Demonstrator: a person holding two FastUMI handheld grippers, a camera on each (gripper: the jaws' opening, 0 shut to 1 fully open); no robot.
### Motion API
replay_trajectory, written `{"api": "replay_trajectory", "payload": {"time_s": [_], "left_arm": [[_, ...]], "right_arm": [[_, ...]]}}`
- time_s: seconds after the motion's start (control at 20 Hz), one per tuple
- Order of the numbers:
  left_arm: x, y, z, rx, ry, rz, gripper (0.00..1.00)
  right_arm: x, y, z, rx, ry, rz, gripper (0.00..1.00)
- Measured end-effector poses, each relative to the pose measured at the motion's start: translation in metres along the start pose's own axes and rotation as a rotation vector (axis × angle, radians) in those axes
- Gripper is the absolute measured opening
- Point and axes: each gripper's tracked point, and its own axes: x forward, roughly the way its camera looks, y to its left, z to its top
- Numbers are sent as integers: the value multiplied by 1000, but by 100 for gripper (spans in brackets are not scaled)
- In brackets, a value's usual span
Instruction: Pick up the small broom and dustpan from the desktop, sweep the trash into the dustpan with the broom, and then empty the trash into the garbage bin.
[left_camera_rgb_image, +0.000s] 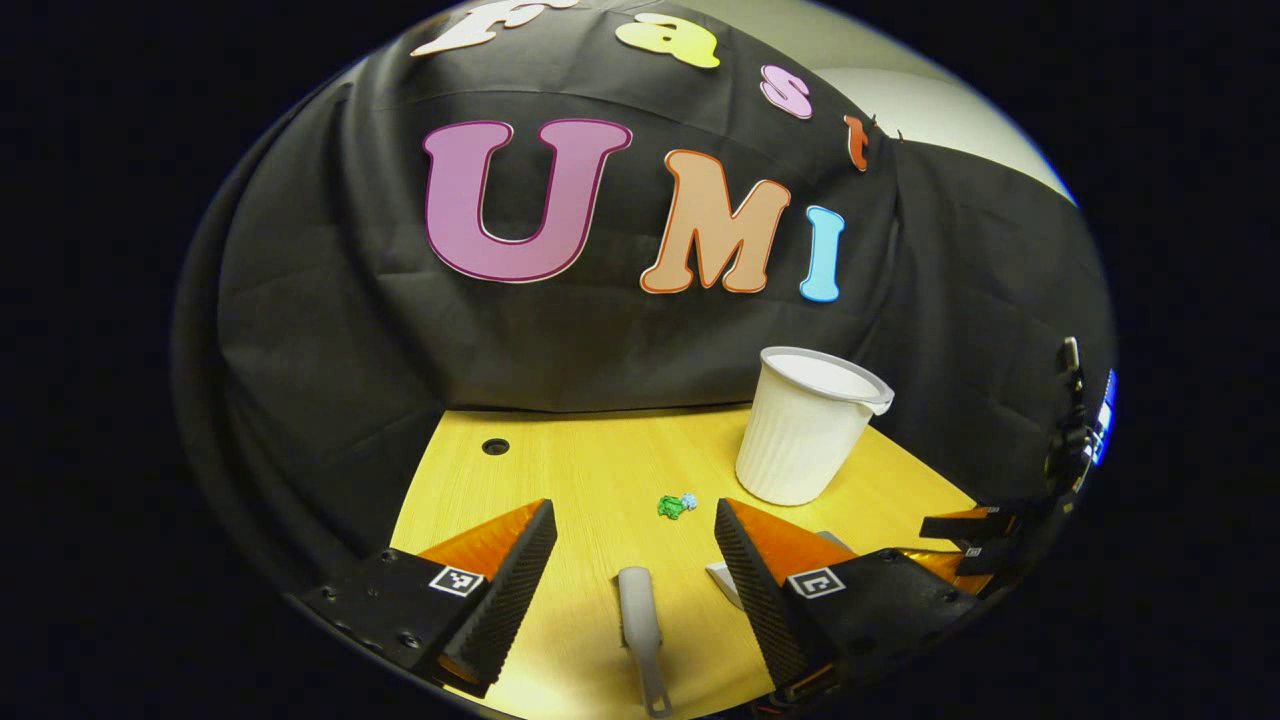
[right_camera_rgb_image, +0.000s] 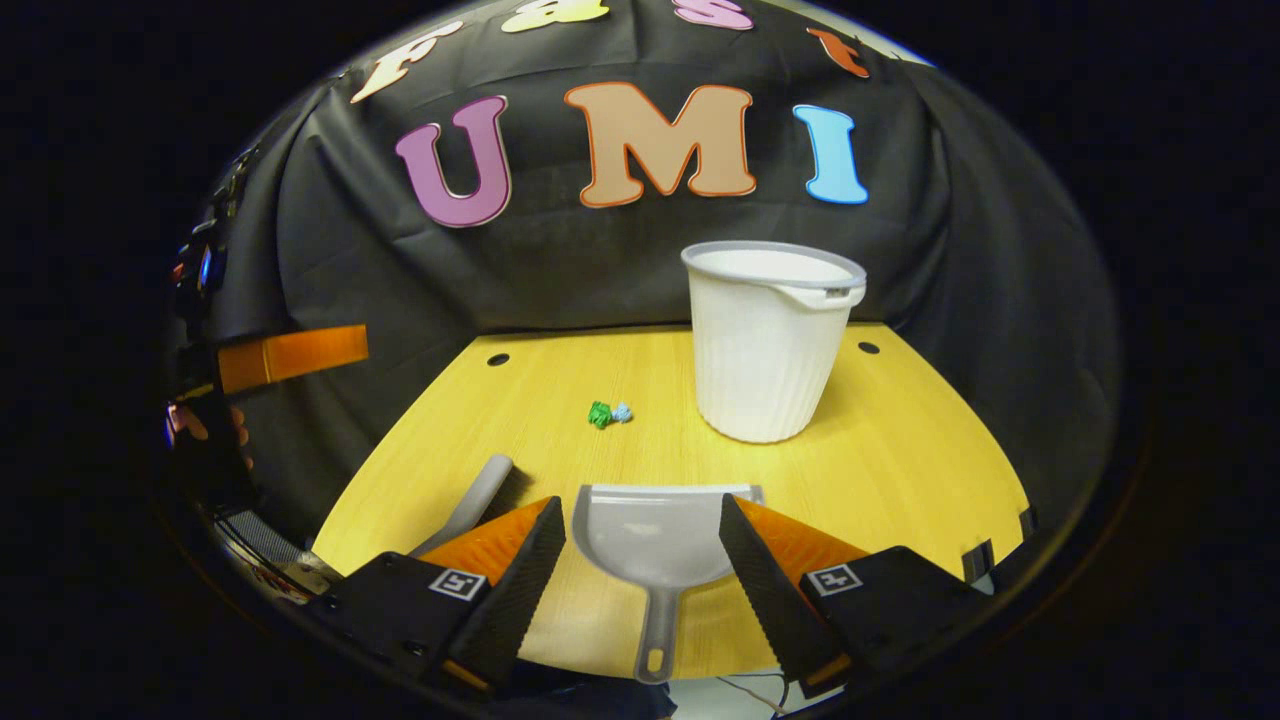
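Two grippers hover spread wide above a yellow desktop (right_camera_rgb_image: 900, 440), each lined up with the tool it is to take and neither touching anything yet. The left gripper (left_camera_rgb_image: 635, 545), jaws apart and empty, frames the small broom (left_camera_rgb_image: 640, 625), which lies near the front edge with its handle pointing back toward the camera. The right gripper (right_camera_rgb_image: 642, 545), equally open and empty, straddles the dustpan (right_camera_rgb_image: 655, 540), whose scoop faces the back edge and whose thin handle runs toward the front edge.

The trash (right_camera_rgb_image: 609, 412), a green scrap touching a pale blue one, sits near the middle of the desktop, just left of the white garbage bin (right_camera_rgb_image: 770, 345), which stands upright toward the back right.

The step in hand appears to be the pickup. Done well, each gripper would descend straight over its handle and close across its narrow width, gripping the dustpan far enough back that its lip can still lie flat on the wood, and the broom so that its head can reach the scraps.

The broom's bristles are hard to make out; in the right gripper view only part of the broom shows beside a finger. The dustpan's corners are hidden behind the fingers. The bin's inside cannot be seen, and the farther-off left gripper sits in shadow at the edge.
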Motion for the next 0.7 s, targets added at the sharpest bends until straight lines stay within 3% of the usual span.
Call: {"api": "replay_trajectory", "payload": {"time_s": [0.05, 0.15, 0.2, 0.25, 0.45, 0.7], "left_arm": [[0, 2, 0, -1, 3, 1, 94], [1, 8, -4, -4, 11, 6, 94], [0, 11, -5, -8, 12, 7, 94], [0, 12, -6, -9, 12, 10, 94], [-2, 22, -13, 0, 22, 25, 94], [-7, 25, -24, -18, 41, 31, 94]], "right_arm": [[3, 2, -13, 3, 21, 3, 100], [8, 1, -41, 5, 80, -3, 96], [10, 0, -53, 6, 102, -7, 100], [13, -1, -63, 11, 122, -9, 96], [22, -9, -103, 21, 208, -25, 100], [36, -16, -136, 49, 297, -26, 96]]}}
